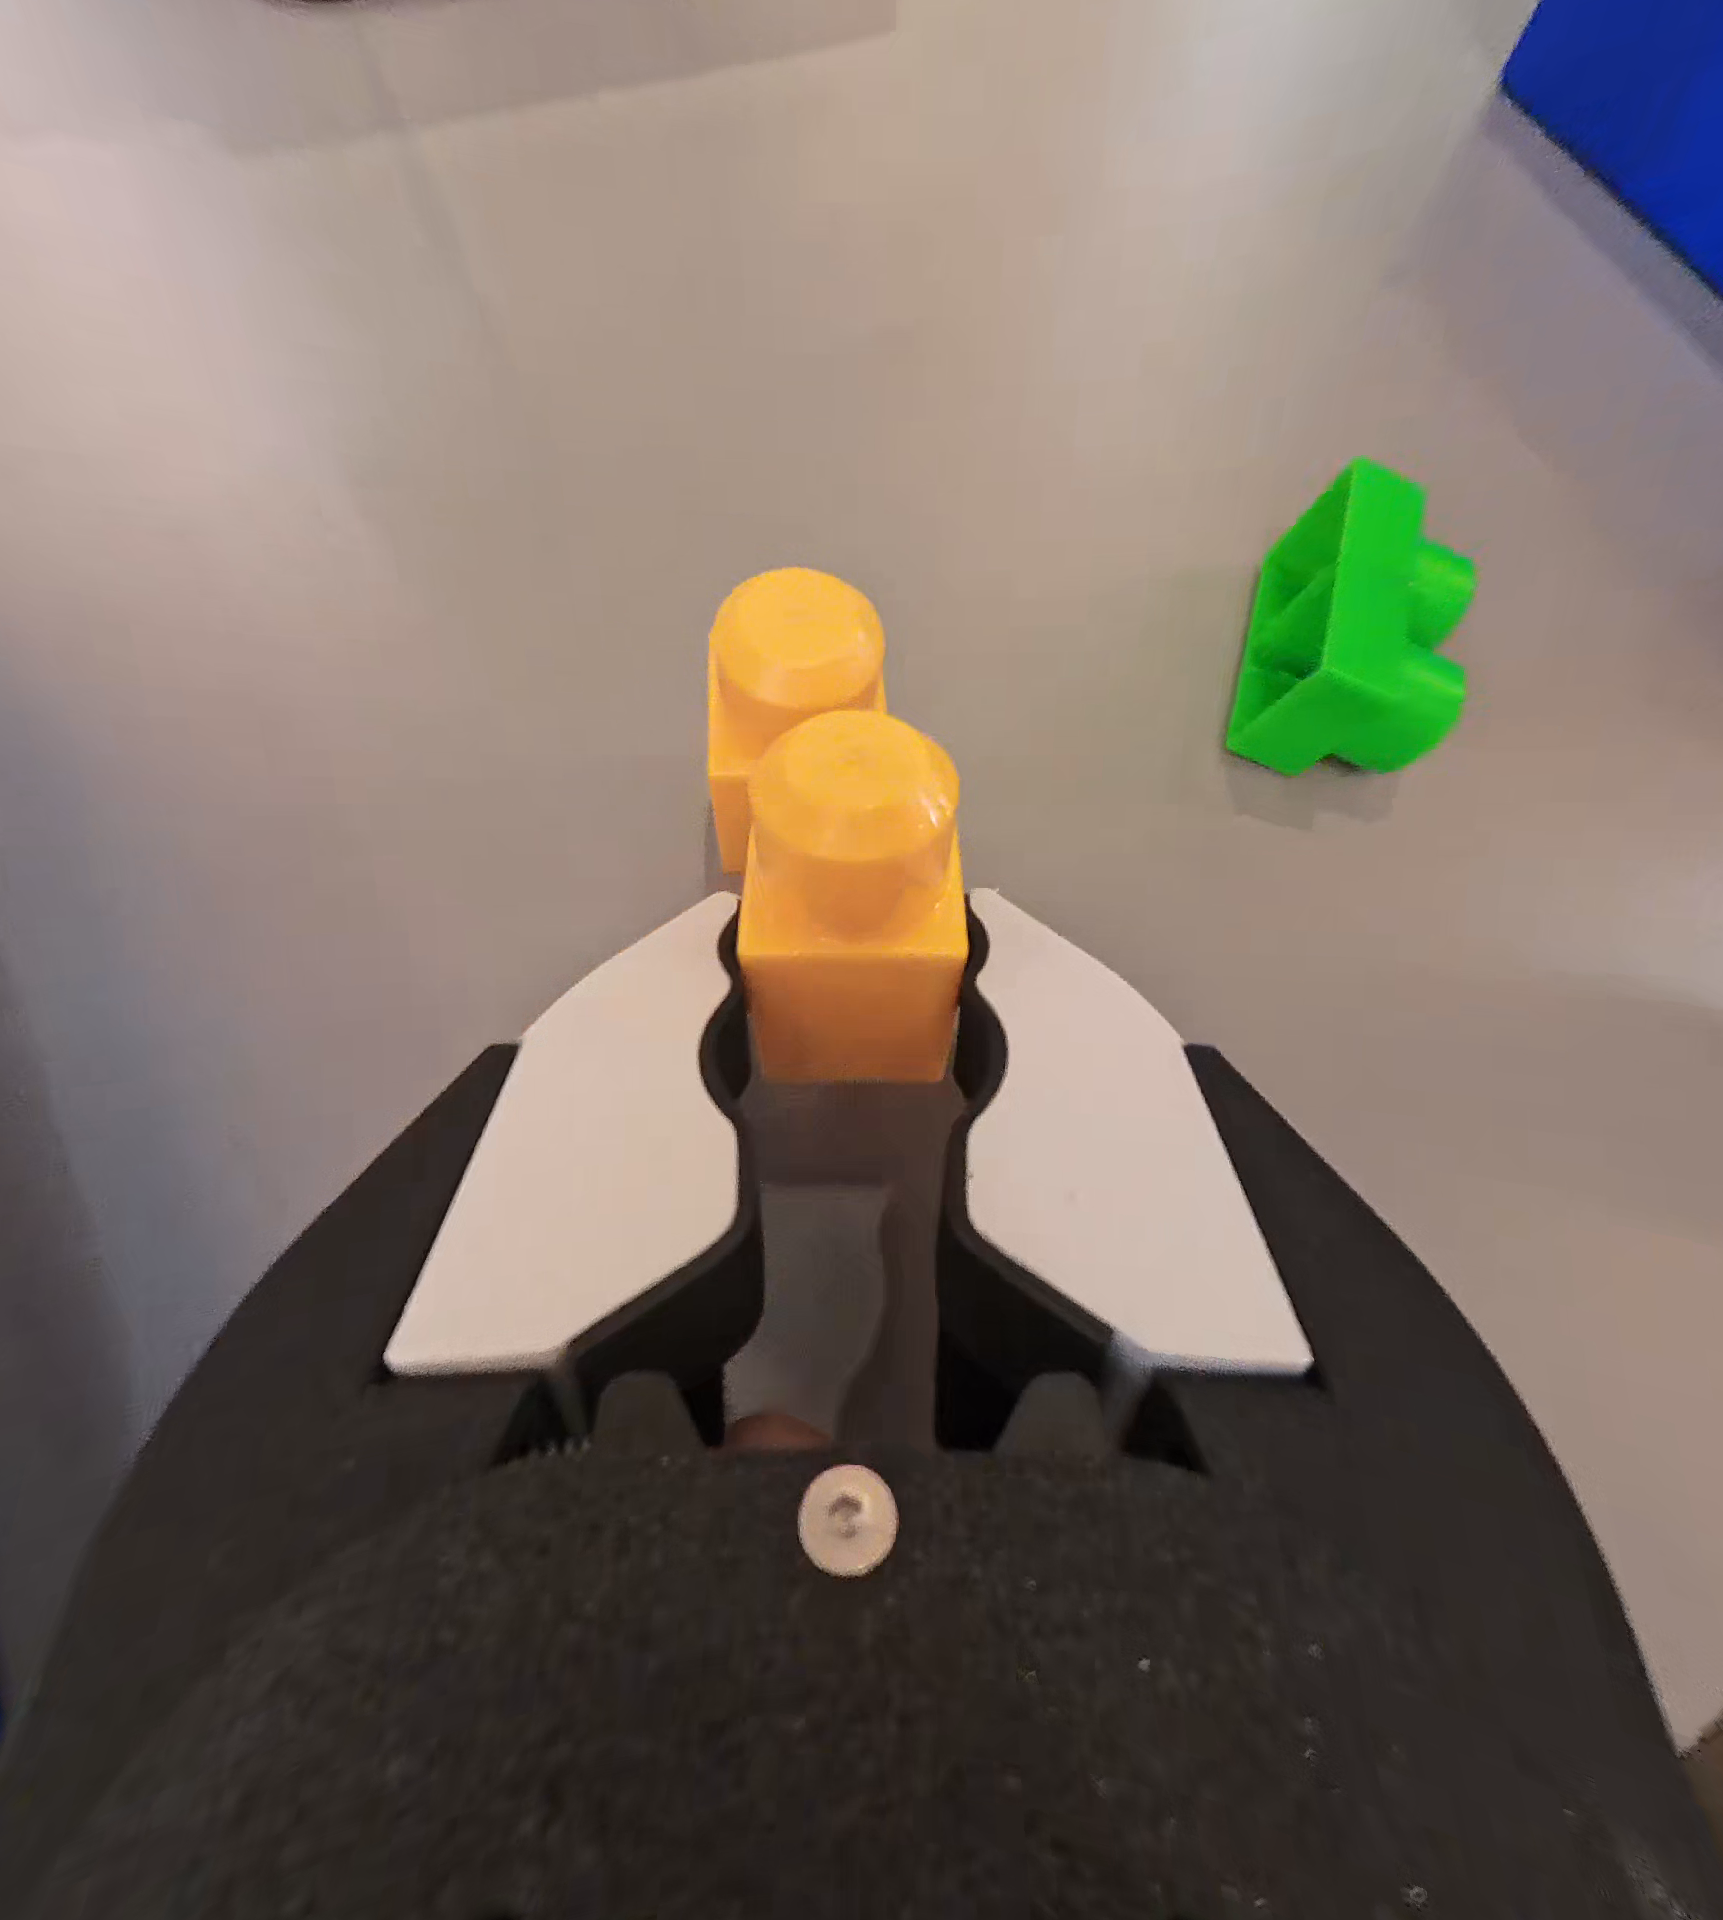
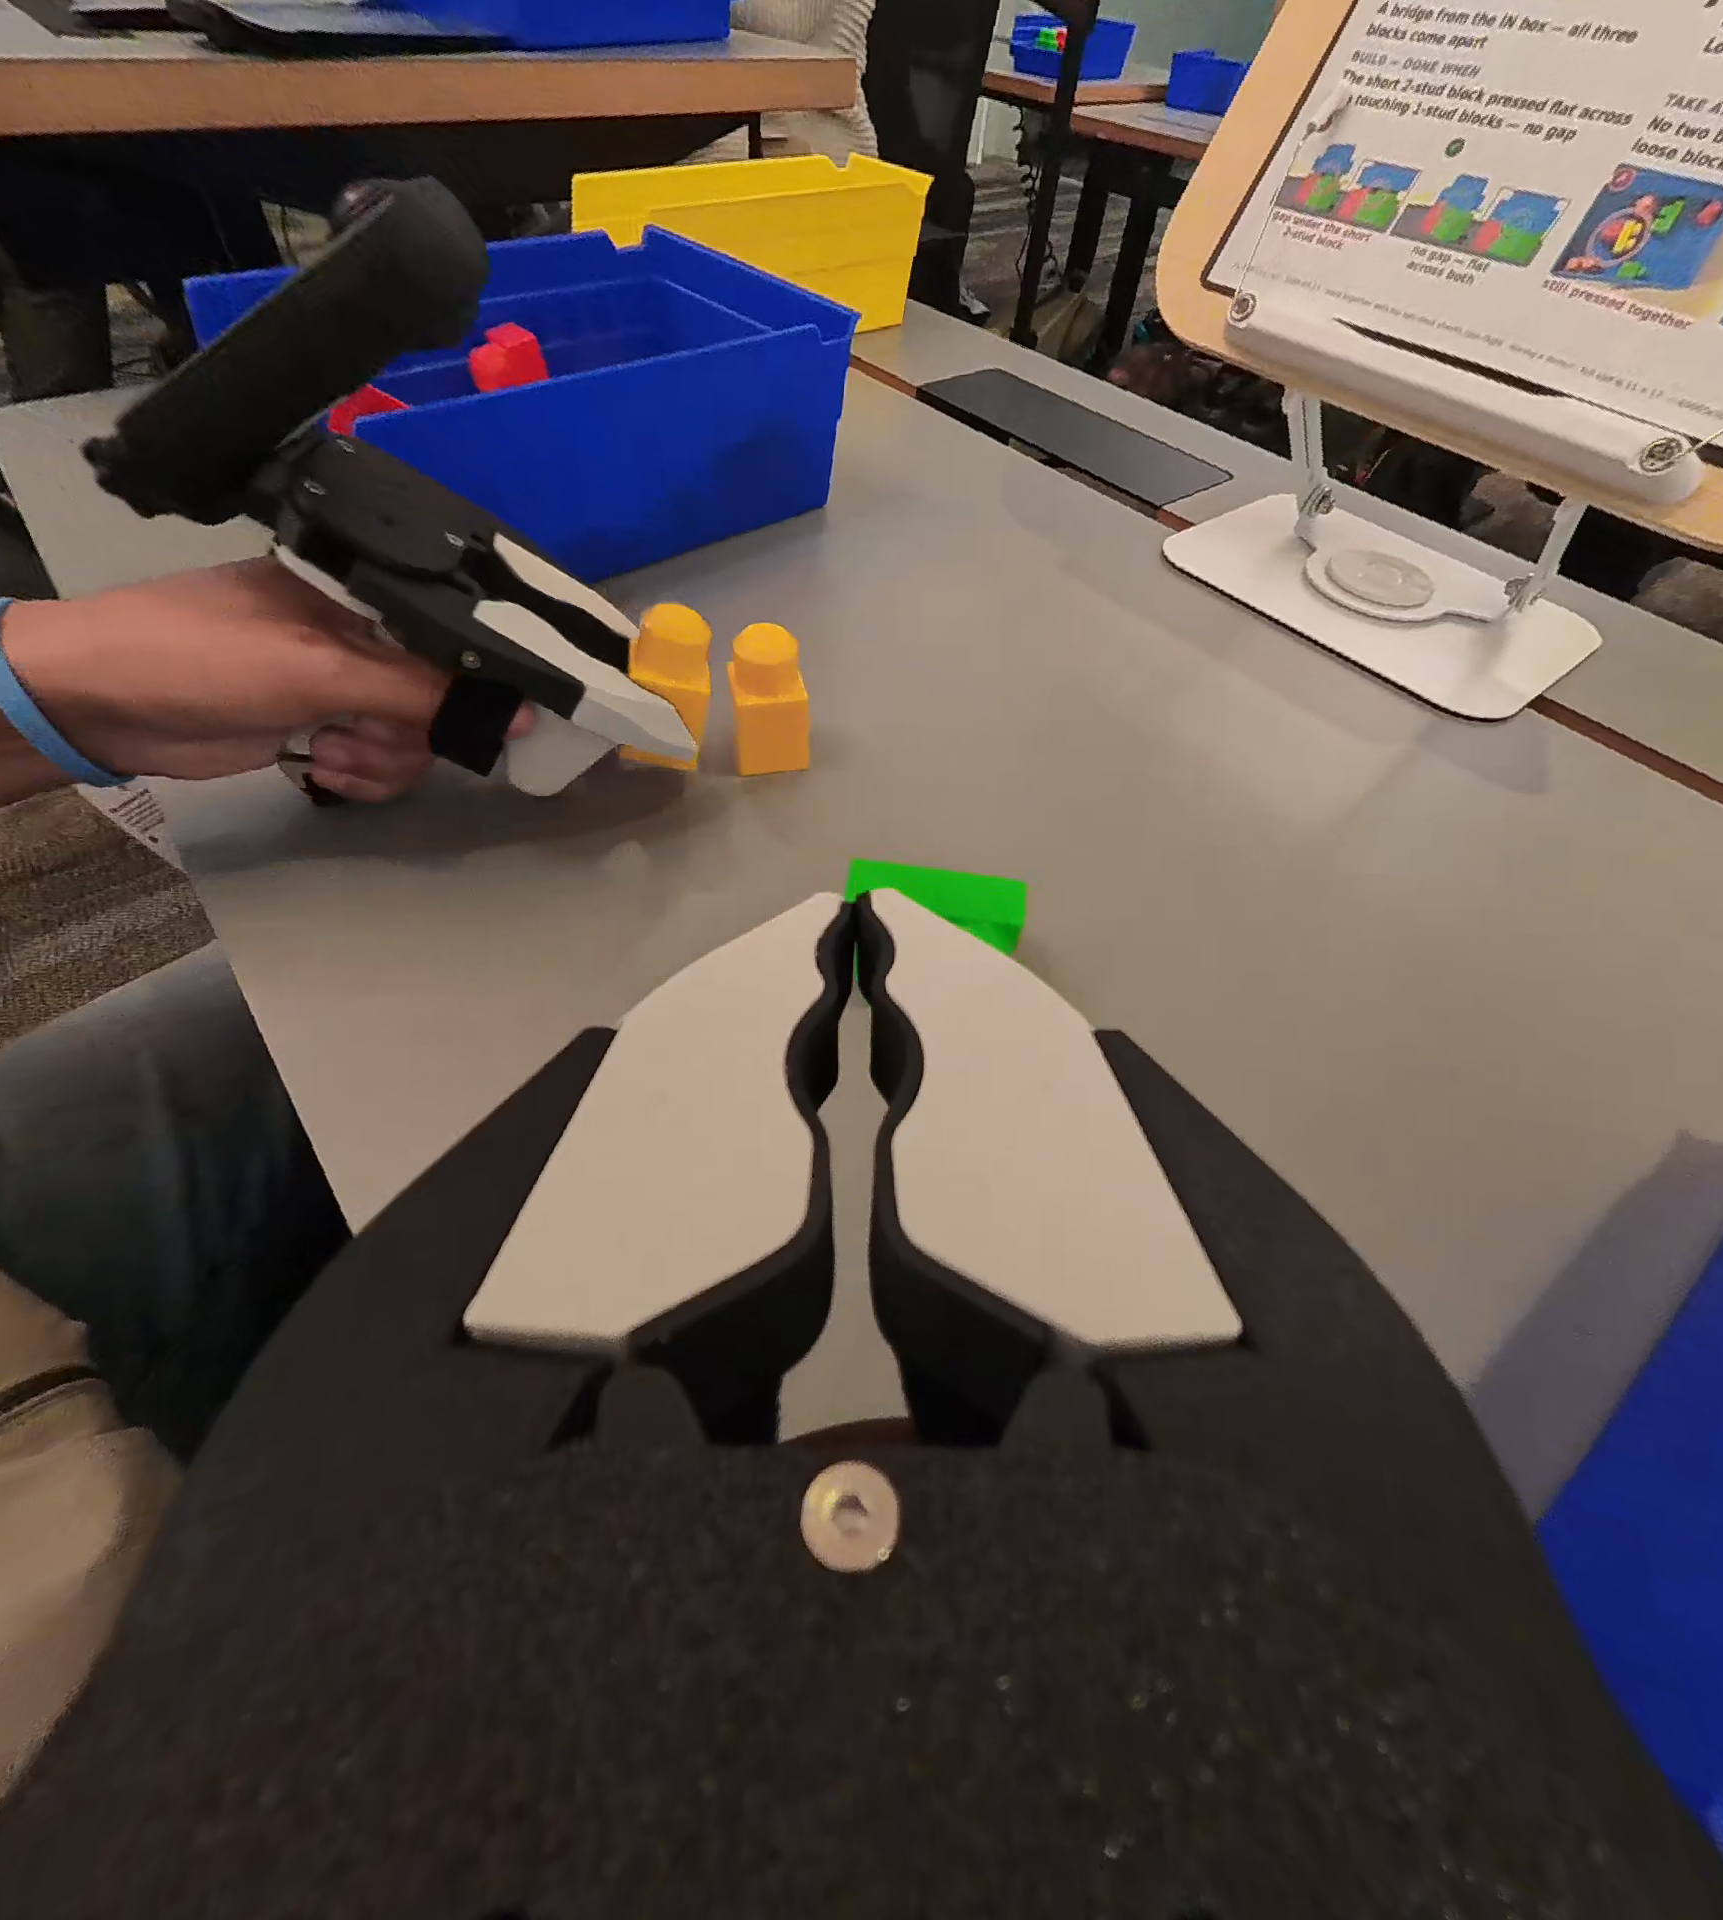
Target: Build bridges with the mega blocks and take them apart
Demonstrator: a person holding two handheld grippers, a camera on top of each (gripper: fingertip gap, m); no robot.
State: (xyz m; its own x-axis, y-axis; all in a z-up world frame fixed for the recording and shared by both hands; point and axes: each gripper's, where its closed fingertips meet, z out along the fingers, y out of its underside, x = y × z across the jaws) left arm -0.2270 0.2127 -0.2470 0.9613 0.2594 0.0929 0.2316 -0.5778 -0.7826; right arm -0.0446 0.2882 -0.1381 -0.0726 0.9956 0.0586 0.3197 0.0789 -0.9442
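A grey surface point(image 2: 1200, 831) fills the middle of a room with other tables behind it. The landmark here is the blue bin point(image 2: 628, 416) standing toward the far left of the surface; a couple of red blocks point(image 2: 507, 356) lie inside it, and a yellow bin point(image 2: 763, 223) sits just behind it. Off to the right of the blue bin, a printed instruction sheet rests on a tilted wooden stand point(image 2: 1439, 436) with a white base.

Just in front of the blue bin stand two orange single-stud blocks, upright, close together with a narrow gap between them. The left gripper point(image 1: 852, 977), held in a person's hand point(image 2: 317, 686) with a blue wristband, is pinching the nearer orange block point(image 1: 852, 935) by its sides. The second orange block point(image 1: 789, 675) stands free just beyond it, on the side away from the hand.

Farther from the blue bin, toward the near edge of the surface, a green two-stud block point(image 1: 1350, 623) lies tipped on its side, its hollow underside showing in the left wrist view. The right gripper point(image 2: 857, 914) hangs just in front of this green block with its fingers pressed together, holding nothing; whether the tips touch the block I cannot tell.
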